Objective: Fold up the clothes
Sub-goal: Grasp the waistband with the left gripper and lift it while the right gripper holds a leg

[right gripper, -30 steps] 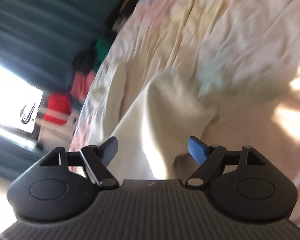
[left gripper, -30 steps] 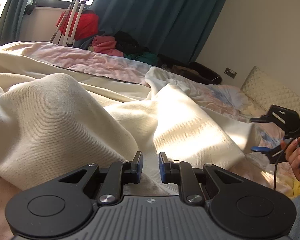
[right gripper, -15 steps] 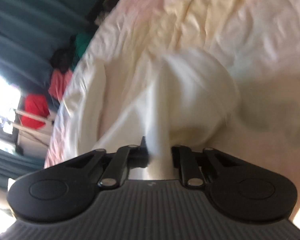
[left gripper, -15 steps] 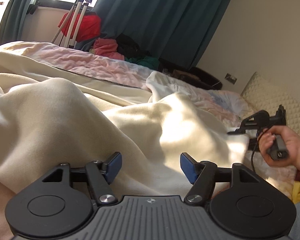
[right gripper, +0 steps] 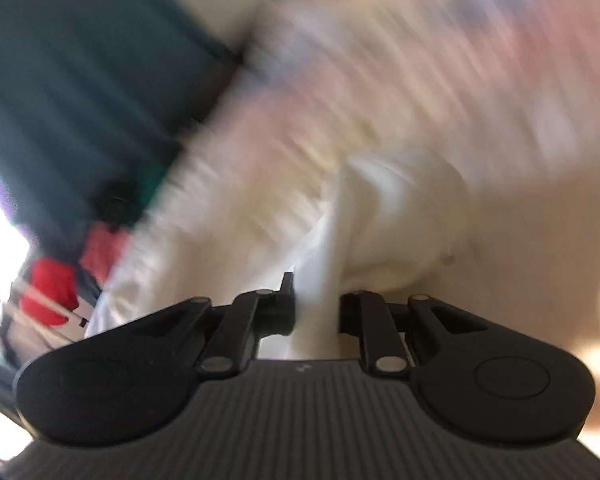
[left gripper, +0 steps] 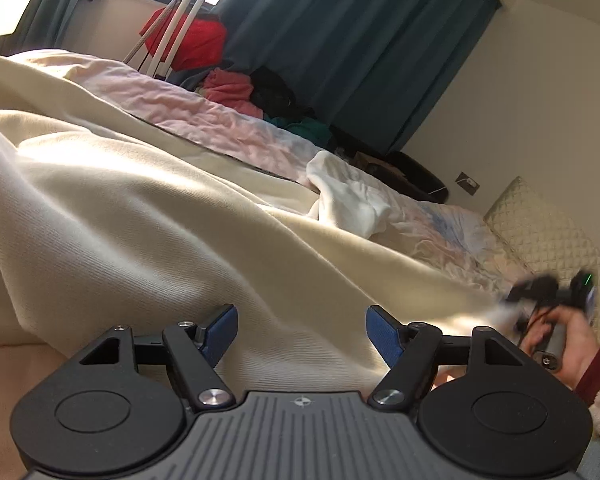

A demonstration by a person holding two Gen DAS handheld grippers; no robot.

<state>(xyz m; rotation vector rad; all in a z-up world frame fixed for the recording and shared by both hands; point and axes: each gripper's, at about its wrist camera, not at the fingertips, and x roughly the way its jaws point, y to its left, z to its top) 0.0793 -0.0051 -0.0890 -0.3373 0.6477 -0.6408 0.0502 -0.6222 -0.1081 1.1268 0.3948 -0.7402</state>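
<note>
A large cream garment point(left gripper: 148, 216) lies spread over the bed. My left gripper point(left gripper: 300, 332) is open, its blue pads on either side of the cloth's near edge, not clamping it. My right gripper point(right gripper: 315, 304) is shut on a bunched fold of the cream garment point(right gripper: 384, 216); that view is heavily blurred. The right gripper also shows in the left wrist view point(left gripper: 540, 292), blurred, at the far right with the cloth's corner stretched toward it.
A pink and blue floral bedsheet point(left gripper: 204, 120) lies under the garment. A white cloth point(left gripper: 348, 200) lies further back. A quilted pillow point(left gripper: 548, 232) is at the right. A pile of clothes point(left gripper: 236, 88) and teal curtains point(left gripper: 340, 40) stand behind the bed.
My left gripper went from shut to open, letting go of the cloth. My right gripper closed on a fold of the garment and is pulling it right, flattening the raised fold.
</note>
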